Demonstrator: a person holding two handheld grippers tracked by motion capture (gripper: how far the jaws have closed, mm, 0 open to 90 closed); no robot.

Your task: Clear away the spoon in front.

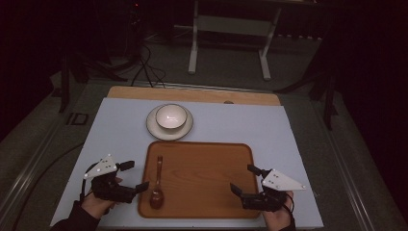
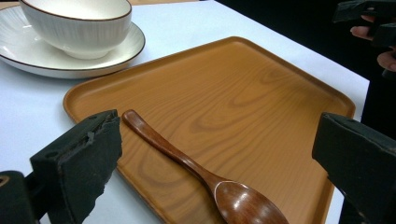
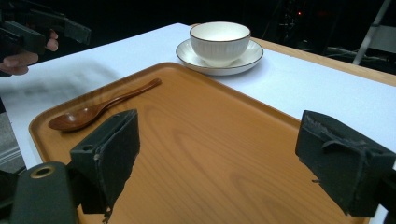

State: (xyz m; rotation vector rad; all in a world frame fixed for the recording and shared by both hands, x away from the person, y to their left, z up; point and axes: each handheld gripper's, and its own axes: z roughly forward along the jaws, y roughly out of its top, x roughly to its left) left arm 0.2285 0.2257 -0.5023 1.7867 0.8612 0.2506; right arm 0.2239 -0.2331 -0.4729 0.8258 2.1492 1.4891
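Wooden tray [image 1: 207, 180], one spoon [image 1: 157, 185], one bowl [image 1: 171, 116], one saucer [image 1: 155, 127], two grippers spread wide

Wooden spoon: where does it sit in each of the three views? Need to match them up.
High view: the wooden spoon lies along the left edge of the tray, bowl end nearest the person.
Left gripper view: lower centre, the handle runs up-left from the bowl end, between the jaws.
Right gripper view: left of centre, on the tray's far side.
Shared landmark: the white bowl on its saucer, beyond the tray.
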